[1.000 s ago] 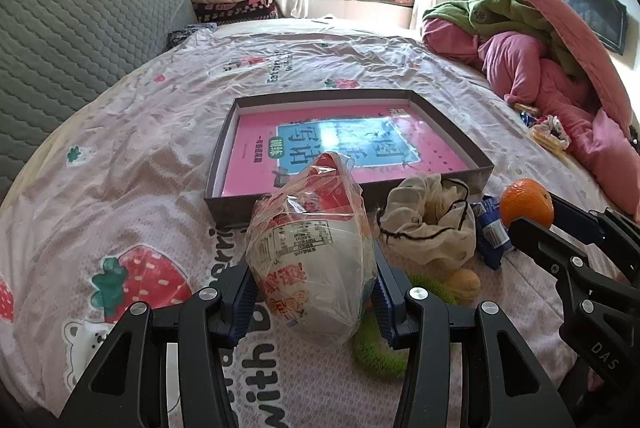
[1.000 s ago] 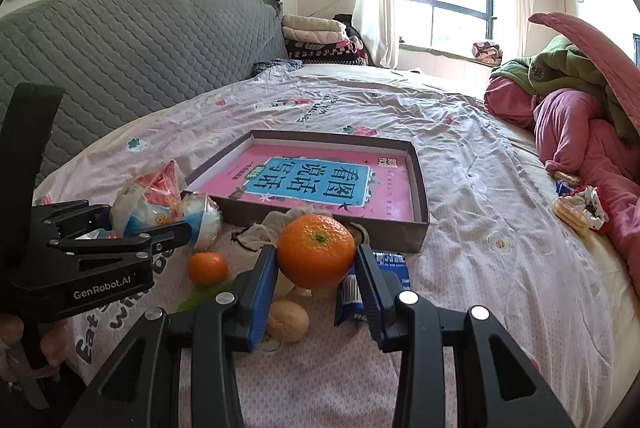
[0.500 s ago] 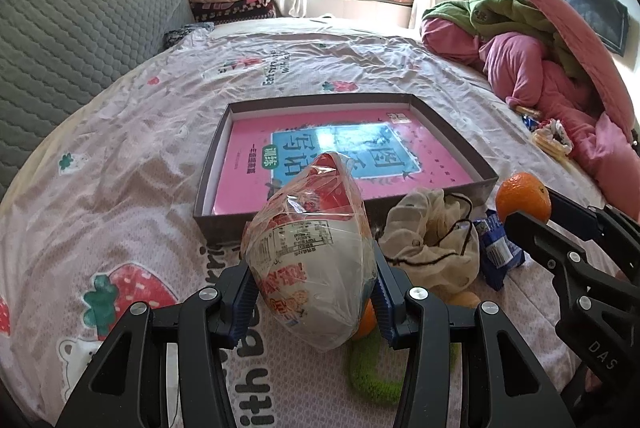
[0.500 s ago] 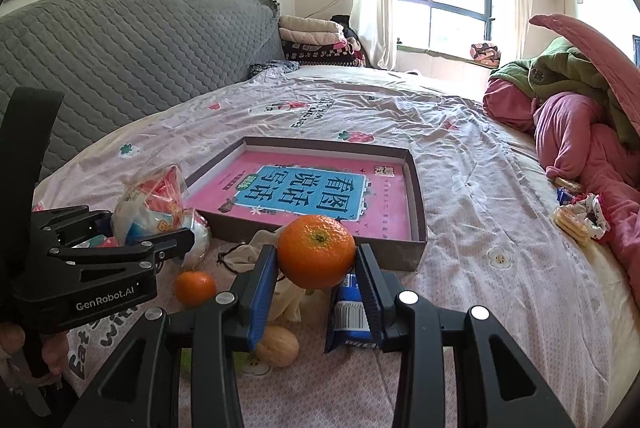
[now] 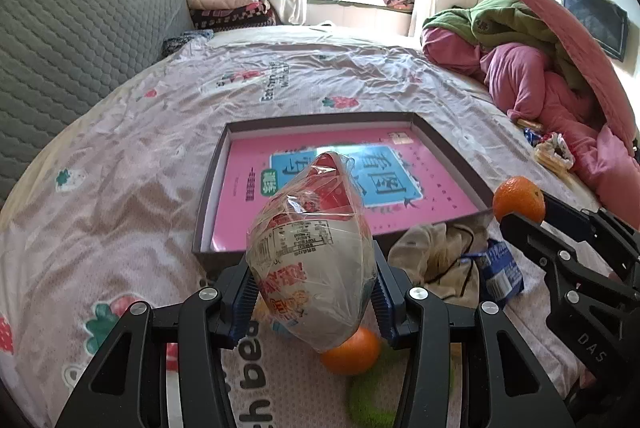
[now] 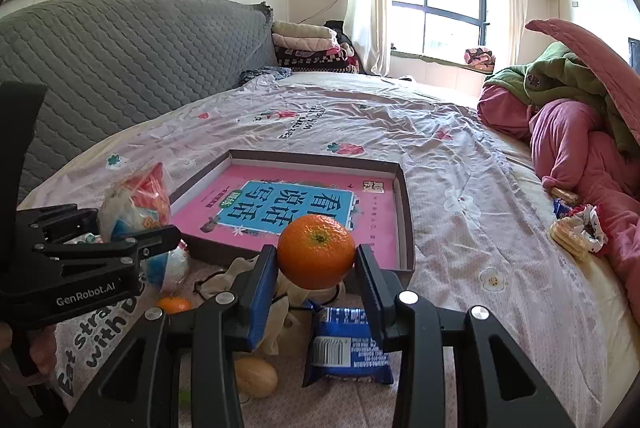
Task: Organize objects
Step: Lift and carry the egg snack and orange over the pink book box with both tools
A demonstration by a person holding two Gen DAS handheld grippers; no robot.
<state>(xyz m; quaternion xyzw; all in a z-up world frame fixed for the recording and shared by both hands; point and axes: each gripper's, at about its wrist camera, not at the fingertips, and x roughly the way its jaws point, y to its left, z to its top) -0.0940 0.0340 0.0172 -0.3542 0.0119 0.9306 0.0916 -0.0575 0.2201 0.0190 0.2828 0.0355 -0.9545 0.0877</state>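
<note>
You hold a snack bag wrapped in glossy, crinkled clear plastic, and an orange with dimpled, slightly shiny peel. Your grippers' frames look like matt black plastic with bright metal screws; the blue pads are ribbed. The tray seems to be matt card, its pink sheet smooth. The bedsheet is soft, wrinkled cloth; the blue packet is shiny foil.

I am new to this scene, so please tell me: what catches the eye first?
The round orange fruit clamped in the right claw and the plastic-wrapped white instant-noodle bowl clamped in the left claw stand out. Both are held above the bed, near the shallow dark box with the pink book.
</note>
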